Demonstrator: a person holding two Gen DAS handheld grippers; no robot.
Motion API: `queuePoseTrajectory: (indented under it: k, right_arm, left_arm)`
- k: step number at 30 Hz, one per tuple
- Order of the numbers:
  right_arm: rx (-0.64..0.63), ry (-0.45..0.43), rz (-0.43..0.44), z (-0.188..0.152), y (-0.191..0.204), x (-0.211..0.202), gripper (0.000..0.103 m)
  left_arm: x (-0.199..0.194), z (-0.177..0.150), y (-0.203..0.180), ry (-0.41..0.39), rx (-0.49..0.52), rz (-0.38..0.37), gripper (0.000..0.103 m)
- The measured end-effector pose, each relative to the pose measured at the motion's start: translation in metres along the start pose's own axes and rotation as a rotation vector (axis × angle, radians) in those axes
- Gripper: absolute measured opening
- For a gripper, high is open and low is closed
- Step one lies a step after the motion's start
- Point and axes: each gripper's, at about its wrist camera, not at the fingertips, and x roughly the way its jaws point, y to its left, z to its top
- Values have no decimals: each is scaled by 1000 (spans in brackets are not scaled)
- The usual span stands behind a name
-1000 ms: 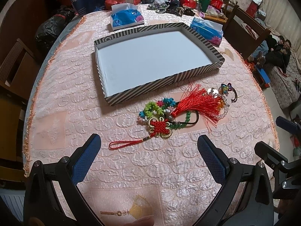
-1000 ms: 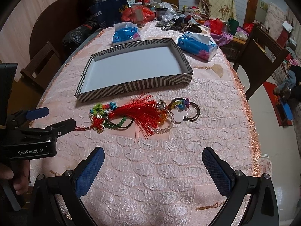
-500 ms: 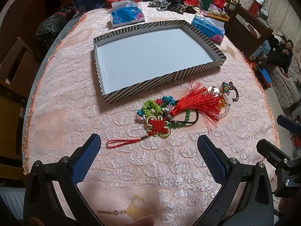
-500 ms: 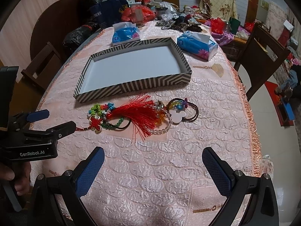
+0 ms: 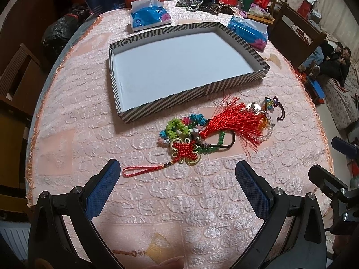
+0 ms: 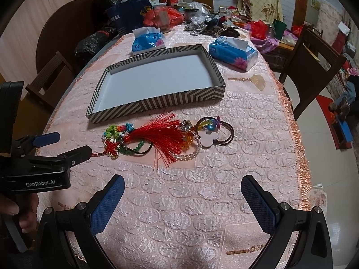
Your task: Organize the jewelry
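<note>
Two tissue packs (image 5: 149, 18) flank the striped tray (image 5: 190, 94); left gripper (image 5: 177, 179) and right gripper (image 6: 182, 192) gape, holding nothing.

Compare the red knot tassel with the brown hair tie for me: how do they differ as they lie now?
The red knot tassel is long, stretched out, with a fanned fringe; the brown hair tie is a small closed loop carrying a white mouse-shaped charm. The tassel lies nearer the left gripper, the hair tie farthest right. Both rest outside the striped tray.

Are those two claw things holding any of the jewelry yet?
No. Left gripper and right gripper are both open and empty; the red tassel knot lies untouched.
</note>
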Motion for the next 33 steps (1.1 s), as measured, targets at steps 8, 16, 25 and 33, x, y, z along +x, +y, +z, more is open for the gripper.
queuePoseTrajectory:
  k: [8,16,25,33]
  right_arm:
    - [-7,-8,21,-2,5,3,103]
    - [-16,-27,57,-2,9,-1,103]
    - [19,-50,91,-5,8,-2,103]
    - [12,-16,84,-3,10,1,103]
  left_arm:
    - [3,0,1,12,-7,-2,103]
    - [5,-1,2,16,-8,-1,103]
    - [5,-2,2,18,-10,0,103]
    - [7,-3,7,24,-10,-6,103]
